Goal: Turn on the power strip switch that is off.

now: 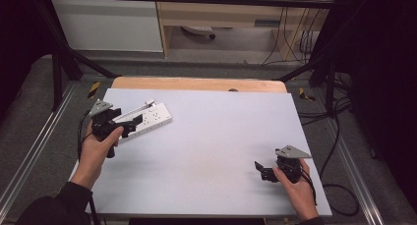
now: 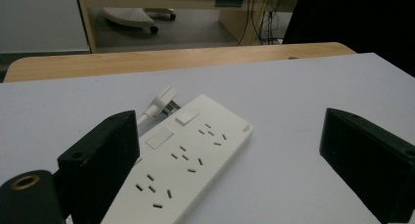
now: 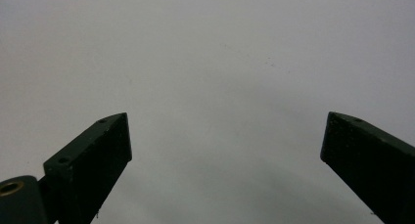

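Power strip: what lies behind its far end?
Behind the power strip lies a white plug on the grey table surface. Its cord runs off behind the left gripper, whose near jaw covers where it goes.

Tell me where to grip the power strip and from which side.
Grip the power strip across its narrow width, at the near end by the left gripper, coming in along its length. It lies flat on the table, long and slim, so the open jaws should span its long side edges. At the far end the plug and cord get in the way.
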